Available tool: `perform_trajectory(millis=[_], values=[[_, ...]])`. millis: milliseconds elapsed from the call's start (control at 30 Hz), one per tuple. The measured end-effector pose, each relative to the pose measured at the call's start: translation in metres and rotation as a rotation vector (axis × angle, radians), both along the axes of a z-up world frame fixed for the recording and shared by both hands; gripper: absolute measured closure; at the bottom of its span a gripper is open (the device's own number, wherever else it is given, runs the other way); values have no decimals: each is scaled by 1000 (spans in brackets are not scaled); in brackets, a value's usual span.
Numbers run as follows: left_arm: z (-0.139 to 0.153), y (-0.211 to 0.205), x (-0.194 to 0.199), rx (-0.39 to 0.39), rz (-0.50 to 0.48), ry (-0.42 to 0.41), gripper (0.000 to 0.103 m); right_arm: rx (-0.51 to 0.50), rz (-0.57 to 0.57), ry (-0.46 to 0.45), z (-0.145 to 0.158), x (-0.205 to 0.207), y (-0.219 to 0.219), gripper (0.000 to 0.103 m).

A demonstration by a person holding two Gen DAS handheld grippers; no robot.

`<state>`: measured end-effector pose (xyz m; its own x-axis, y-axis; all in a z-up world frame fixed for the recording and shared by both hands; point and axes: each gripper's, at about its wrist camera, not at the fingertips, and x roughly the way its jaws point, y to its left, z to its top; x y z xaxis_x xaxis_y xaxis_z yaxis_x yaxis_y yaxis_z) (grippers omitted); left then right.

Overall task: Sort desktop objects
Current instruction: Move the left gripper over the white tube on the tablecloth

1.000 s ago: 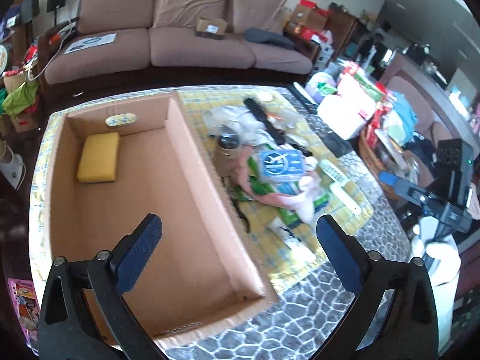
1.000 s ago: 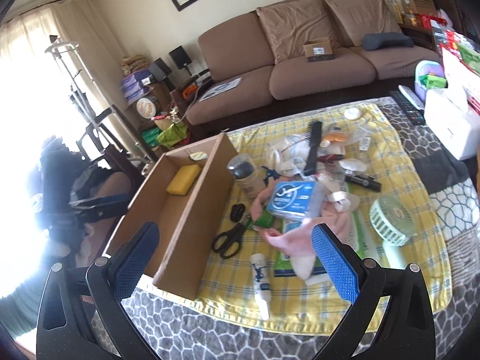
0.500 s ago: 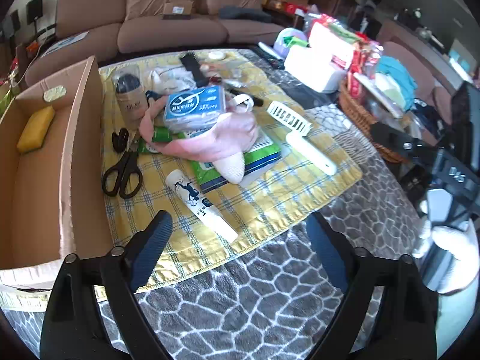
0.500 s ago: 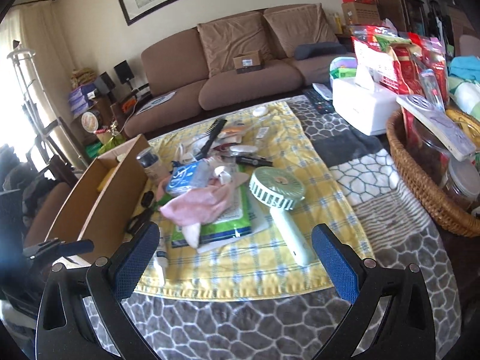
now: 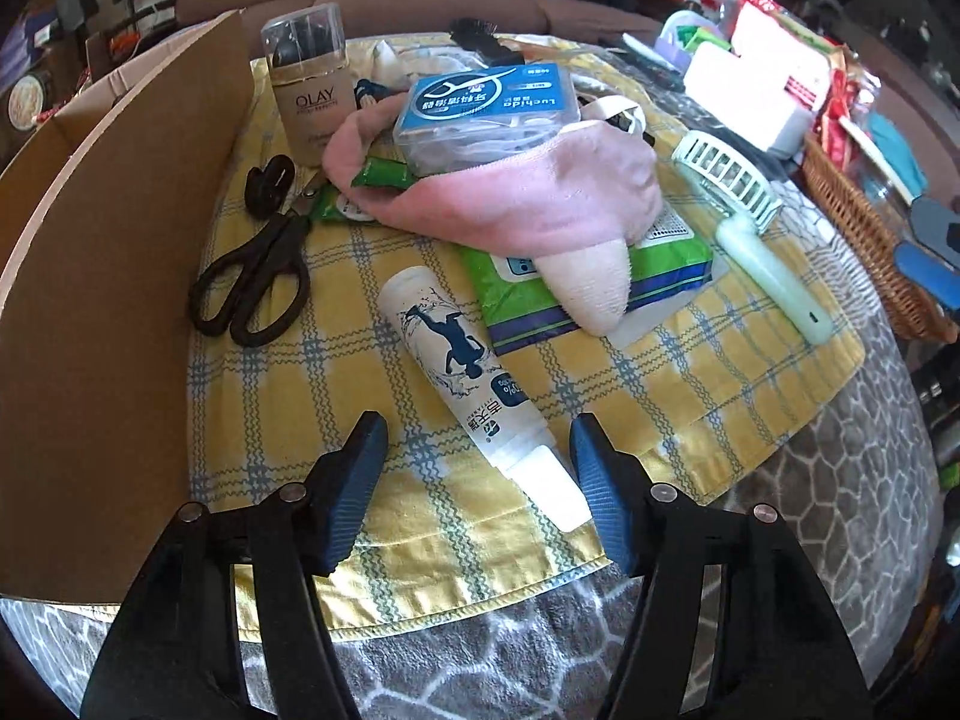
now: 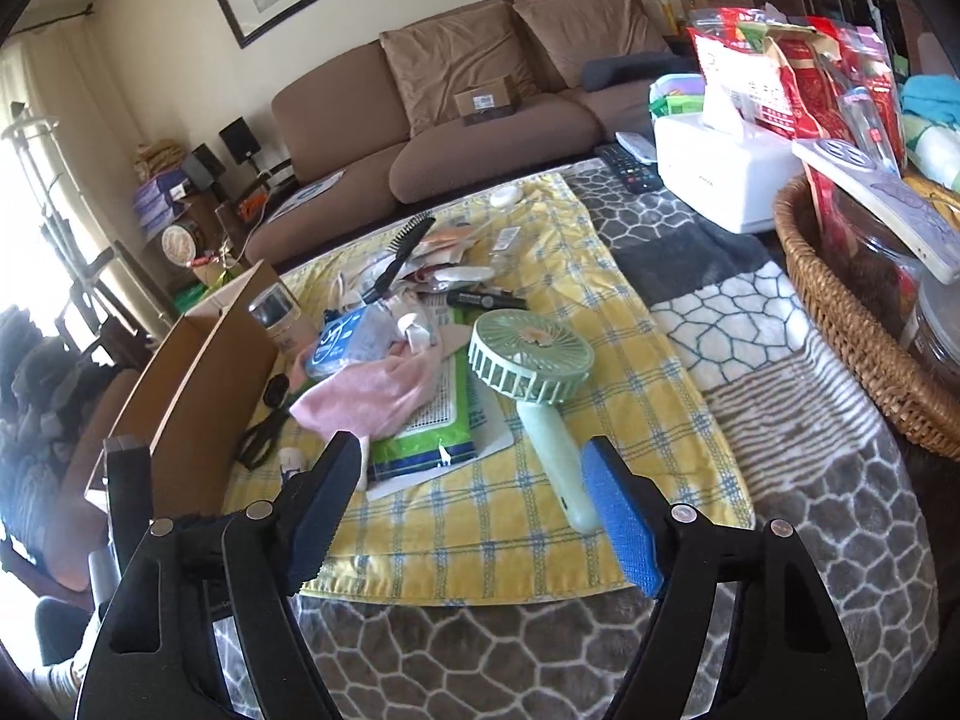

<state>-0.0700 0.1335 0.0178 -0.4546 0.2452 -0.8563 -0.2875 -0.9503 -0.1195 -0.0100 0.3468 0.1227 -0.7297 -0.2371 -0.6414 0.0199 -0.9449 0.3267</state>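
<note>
Two sets of tongs are mine, and both gape wide with nothing between their blue pads. My left tongs (image 5: 474, 459) hover low in the frame over the cap end of a white squeeze tube with a blue figure print (image 5: 474, 384), which lies on the yellow checked cloth (image 5: 690, 384) covering the worktop. Left of the tube lie black-handled scissors (image 5: 252, 288), beside the brown cardboard box wall (image 5: 114, 276) filling the frame's left. Above centre, a pink fabric pouch (image 5: 528, 192) carries a clear box with a blue label (image 5: 480, 114). My right tongs (image 6: 474, 471) hover at lower centre, the right pad just beside the handle of a pale green handheld fan (image 6: 531, 360).
</note>
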Motion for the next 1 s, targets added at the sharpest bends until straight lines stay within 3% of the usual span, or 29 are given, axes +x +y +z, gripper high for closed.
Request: perform_trajectory(millis=[33,100,133,333,500,633,767,867,1000], values=[[0,-1,0,7,-2,2,52,0,0,-6,-1,-2,-2,28],[2,-5,2,26,-16,2,77,-28,4,-9,-2,-5,-4,29],[3,-5,3,39,-28,-3,79,-51,11,-8,-3,-5,-4,29],[5,-17,16,121,-96,-13,79,-204,114,-30,-11,-14,-28,29],[10,-13,25,154,-146,-5,79,-237,185,-142,-32,-34,-63,29],[10,-9,30,168,-159,-23,79,-328,225,-247,-57,-51,-86,29],[9,-13,31,198,-160,-46,79,-372,223,-339,-80,-65,-99,38],[11,-15,34,170,-163,-37,78,-328,229,-347,-82,-69,-106,38],[13,-25,49,166,-170,-36,64,-280,246,-333,-75,-69,-112,38]])
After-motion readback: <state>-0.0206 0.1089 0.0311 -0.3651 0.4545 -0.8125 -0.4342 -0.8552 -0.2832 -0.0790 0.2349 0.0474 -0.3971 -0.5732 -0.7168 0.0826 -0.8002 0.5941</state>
